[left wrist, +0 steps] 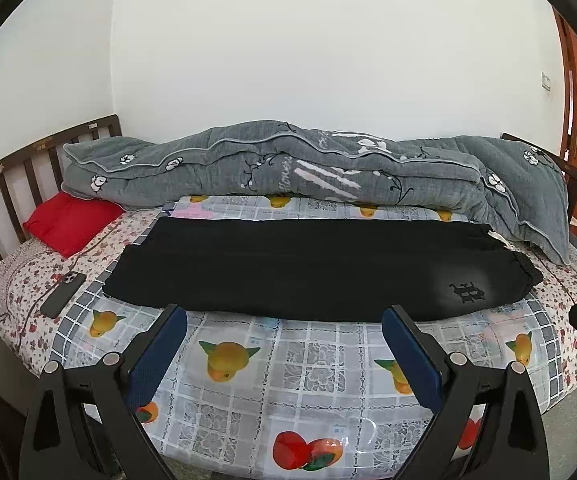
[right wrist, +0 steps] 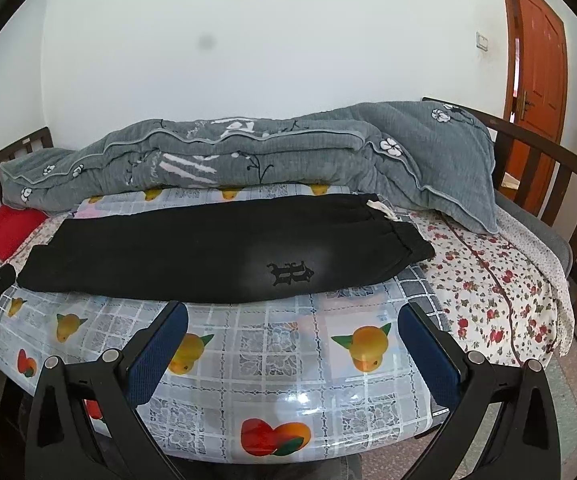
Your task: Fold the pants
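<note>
Nearest each camera is its own tool: the left hand-held gripper (left wrist: 284, 314) and the right hand-held gripper (right wrist: 293, 312) both stand with jaws spread wide and nothing between them, held above the near edge of the bed (left wrist: 560, 304).

Under them lies a glossy fruit-print plastic sheet (left wrist: 308, 360) spread over a floral bedsheet (right wrist: 488, 280).

Just beyond, straight ahead of both tools and not touched by either, lie the black pants (left wrist: 308, 268), one pair, spread flat on the plastic sheet. Their long axis runs left to right across the view, square to the fingers' pointing direction. The waistband (right wrist: 404, 236) and an embroidered emblem (right wrist: 290, 274) are at the right end, so the right tool is judged nearer the waist, while the left tool faces the middle, with the leg hems further to its left. One leg seems to lie mostly over the other.

At the left sits one dark phone (left wrist: 63, 294) and one red cushion (left wrist: 70, 222). Farthest back, one grey quilt (left wrist: 288, 164) is bunched along the wall.
</note>
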Demonstrator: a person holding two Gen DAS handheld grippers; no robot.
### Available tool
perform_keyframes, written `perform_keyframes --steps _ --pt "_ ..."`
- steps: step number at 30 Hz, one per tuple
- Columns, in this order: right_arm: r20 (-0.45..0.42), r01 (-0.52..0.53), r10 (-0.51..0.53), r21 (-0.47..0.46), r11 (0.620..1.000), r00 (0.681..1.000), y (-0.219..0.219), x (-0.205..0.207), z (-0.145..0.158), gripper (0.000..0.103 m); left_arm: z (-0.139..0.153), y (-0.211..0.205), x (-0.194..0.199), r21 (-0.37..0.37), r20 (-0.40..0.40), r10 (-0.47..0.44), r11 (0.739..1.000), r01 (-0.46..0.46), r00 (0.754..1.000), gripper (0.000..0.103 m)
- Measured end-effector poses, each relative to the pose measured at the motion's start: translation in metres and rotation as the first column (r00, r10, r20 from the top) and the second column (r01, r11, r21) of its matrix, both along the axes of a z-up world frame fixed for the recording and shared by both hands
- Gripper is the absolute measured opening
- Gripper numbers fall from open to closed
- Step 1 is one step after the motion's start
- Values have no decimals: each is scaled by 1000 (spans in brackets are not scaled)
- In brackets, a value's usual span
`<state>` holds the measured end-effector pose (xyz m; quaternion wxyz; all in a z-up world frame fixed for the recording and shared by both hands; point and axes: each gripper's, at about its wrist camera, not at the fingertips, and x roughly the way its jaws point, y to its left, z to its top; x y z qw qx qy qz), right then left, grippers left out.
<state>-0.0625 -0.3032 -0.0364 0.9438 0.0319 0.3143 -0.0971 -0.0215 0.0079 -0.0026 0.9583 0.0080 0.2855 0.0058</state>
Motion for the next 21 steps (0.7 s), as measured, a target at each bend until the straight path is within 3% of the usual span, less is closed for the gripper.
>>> perform_keyframes --steps 21 --pt "13 -12 13 -15 1000 1000 9 -4 7 103 1 -1 -3 -2 5 0 1000 0 1000 99"
